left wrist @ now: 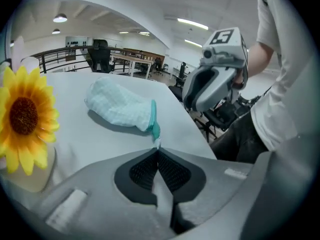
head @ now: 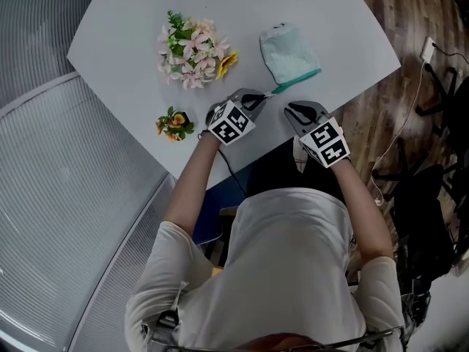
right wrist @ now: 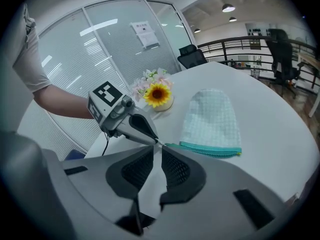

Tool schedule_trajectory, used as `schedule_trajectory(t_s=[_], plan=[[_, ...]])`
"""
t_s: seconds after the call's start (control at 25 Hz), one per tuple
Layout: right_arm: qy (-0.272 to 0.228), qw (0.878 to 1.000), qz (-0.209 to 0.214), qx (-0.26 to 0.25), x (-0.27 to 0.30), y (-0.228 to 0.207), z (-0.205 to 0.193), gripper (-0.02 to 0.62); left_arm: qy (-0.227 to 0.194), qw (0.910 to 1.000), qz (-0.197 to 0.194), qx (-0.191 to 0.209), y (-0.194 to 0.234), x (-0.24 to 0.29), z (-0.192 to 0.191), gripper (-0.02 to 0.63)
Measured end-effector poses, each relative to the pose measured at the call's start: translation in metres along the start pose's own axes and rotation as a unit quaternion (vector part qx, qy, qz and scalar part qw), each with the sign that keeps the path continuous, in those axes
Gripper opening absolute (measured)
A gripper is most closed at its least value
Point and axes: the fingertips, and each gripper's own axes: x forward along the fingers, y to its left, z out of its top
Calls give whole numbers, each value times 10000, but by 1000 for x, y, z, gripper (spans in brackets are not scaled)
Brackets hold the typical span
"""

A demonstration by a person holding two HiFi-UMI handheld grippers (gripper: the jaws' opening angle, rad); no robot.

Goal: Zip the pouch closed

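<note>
A pale teal fabric pouch lies flat on the white table, its darker teal zipper along the near edge. In the right gripper view the zipper runs toward me. My left gripper is at the zipper's left end, and its jaws are shut on the small pale tip of the zipper. My right gripper hovers just in front of the pouch, close to the table's near edge. Its jaws stand a narrow gap apart with nothing between them, and they point at the left gripper's tips.
A bunch of pink and white flowers with a sunflower lies left of the pouch. A small potted flower stands near the table's front edge. Beyond the right edge are wooden floor and dark chairs.
</note>
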Motion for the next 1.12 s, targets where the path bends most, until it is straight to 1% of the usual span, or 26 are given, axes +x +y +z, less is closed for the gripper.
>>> schedule_trajectory(t_s=[0.12,0.2,0.32,0.44,0.56,0.72,0.88,1.12], plan=[[-4,9999,-119,64,6,0,-7,55,-325,9980,-286,-457,-9,-1,12,20],[-7,9997,-212,83,11,-2,-11,55,-508,9954,-458,-677,-14,-2,20,20],[-35,9992,-372,130,17,-7,-16,60,-681,9918,-641,-876,-19,-4,29,20],[3,9985,-486,247,22,-12,-21,81,-828,9877,-816,-1045,-24,-5,36,20],[2,9980,-549,298,26,-16,-25,109,-848,9865,-948,-1032,-30,-3,40,20],[9,9983,-504,300,29,-17,-29,135,-693,9887,-1080,-776,-40,3,41,20],[32,9985,-464,292,29,-18,-34,135,-584,9896,-1170,-605,-45,7,40,20],[54,9982,-527,275,25,-21,-39,121,-568,9898,-1144,-634,-45,9,40,20]])
